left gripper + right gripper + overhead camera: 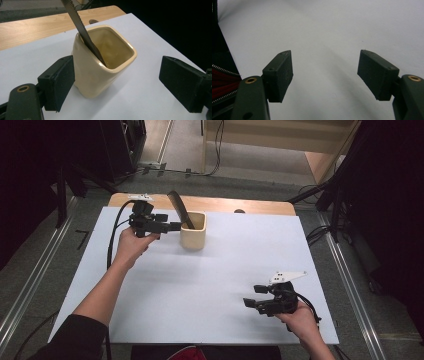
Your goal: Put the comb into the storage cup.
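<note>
A cream ceramic cup (pixel 193 230) with a squarish mouth stands upright on the white sheet (pixel 210 280) that covers the worktop (pixel 210 204), near the sheet's far edge; a dark, ridged comb (pixel 181 209) leans inside the cup, its lower end down in the cup and its upper end tilting away over the rim on the side facing the left claw (pixel 176 226); that claw, held in the person's left hand (pixel 131 243), sits just beside the cup with its jaws spread; in the left gripper view the cup (pixel 100 65) stands nearer one pad (pixel 58 83), close to or touching it, while the other pad (pixel 181 83) is well apart from the cup, and the comb (pixel 83 31) rises from the cup's mouth; the right claw (pixel 248 303), held in the right hand (pixel 302 320), lies well apart from the cup, toward the near edge of the sheet, jaws spread with nothing between them; in the right gripper view its pads (pixel 279 75) hang over bare white sheet (pixel 324 37).
</note>
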Motion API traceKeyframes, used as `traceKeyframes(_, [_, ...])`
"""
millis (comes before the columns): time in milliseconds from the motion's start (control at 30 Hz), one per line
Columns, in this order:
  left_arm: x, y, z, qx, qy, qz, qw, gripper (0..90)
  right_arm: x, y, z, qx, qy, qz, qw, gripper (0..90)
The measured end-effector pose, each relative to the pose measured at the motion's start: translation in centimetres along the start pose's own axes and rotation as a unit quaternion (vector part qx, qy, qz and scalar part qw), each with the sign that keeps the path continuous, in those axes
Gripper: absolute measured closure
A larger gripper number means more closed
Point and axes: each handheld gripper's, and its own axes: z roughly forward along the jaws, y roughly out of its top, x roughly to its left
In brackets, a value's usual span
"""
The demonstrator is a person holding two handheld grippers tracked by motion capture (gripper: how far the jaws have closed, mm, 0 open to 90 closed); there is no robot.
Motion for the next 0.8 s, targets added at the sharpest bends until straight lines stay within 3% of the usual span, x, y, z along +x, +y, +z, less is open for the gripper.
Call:
traceKeyframes(300, [-0.2,-1.0,-0.7,0.0,-0.009,0.003,1.0,14.5,-0.1,0.0,0.1,0.001,-0.001,0.001,1.0,26.5])
traceKeyframes(800, [-0.8,-3.1,-0.4,0.035,-0.023,0.004,0.9991,14.6,-0.2,0.0,0.1,0.002,-0.001,0.003,1.0,26.4])
